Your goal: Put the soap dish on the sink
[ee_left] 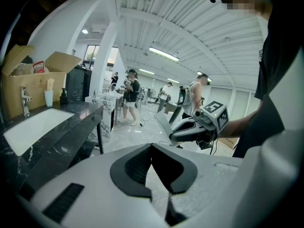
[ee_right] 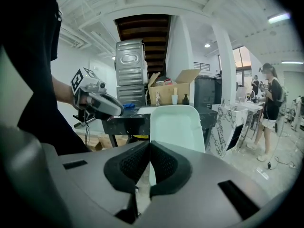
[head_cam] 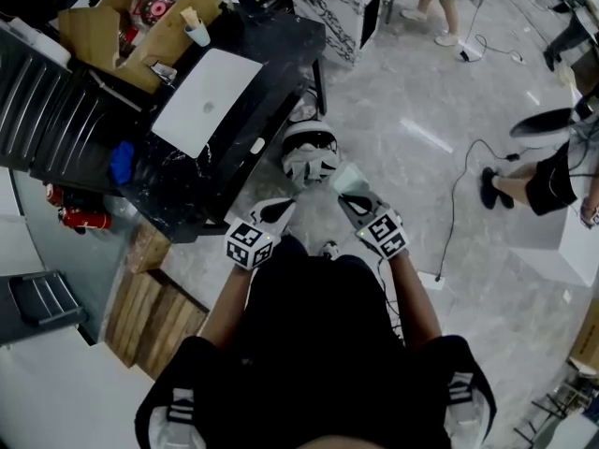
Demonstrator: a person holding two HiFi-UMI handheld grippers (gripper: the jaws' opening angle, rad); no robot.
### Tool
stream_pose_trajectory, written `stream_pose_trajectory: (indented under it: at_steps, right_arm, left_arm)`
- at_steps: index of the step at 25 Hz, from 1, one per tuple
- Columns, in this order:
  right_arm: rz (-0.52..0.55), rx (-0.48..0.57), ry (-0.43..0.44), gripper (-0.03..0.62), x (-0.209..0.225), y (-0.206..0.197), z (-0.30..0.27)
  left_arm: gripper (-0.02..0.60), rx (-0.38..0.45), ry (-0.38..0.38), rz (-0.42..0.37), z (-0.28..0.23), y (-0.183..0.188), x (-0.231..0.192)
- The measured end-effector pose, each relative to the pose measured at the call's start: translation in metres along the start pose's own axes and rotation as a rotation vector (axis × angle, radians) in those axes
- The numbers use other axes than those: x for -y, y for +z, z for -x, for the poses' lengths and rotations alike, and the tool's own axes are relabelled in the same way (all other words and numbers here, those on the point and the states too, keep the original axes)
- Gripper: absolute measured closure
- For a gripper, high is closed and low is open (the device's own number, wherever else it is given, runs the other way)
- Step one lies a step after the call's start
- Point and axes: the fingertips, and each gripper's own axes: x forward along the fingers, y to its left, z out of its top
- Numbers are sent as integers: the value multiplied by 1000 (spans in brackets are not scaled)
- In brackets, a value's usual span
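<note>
My right gripper (ee_right: 149, 145) jaws pinch the soap dish (ee_right: 174, 122) rim; my left gripper (ee_left: 151, 147) jaws are closed, empty. I'd carry it level to the sink (head_cam: 187, 120).

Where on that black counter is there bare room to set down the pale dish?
The soap dish, clamped in the right gripper, would fit on the black counter in the bare strip between the white sink basin and the floor-side edge. Behind the basin it is crowded: faucet, cup, cardboard box. A blue object occupies the left end.
</note>
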Motion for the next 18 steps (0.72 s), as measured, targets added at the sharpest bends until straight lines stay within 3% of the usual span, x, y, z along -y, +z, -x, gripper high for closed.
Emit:
stream_pose_trajectory:
  at_steps: [18]
  right_arm:
    - [2, -7, -8, 597, 17, -2, -1]
  left_arm:
    - [581, 17, -24, -20, -17, 10, -2]
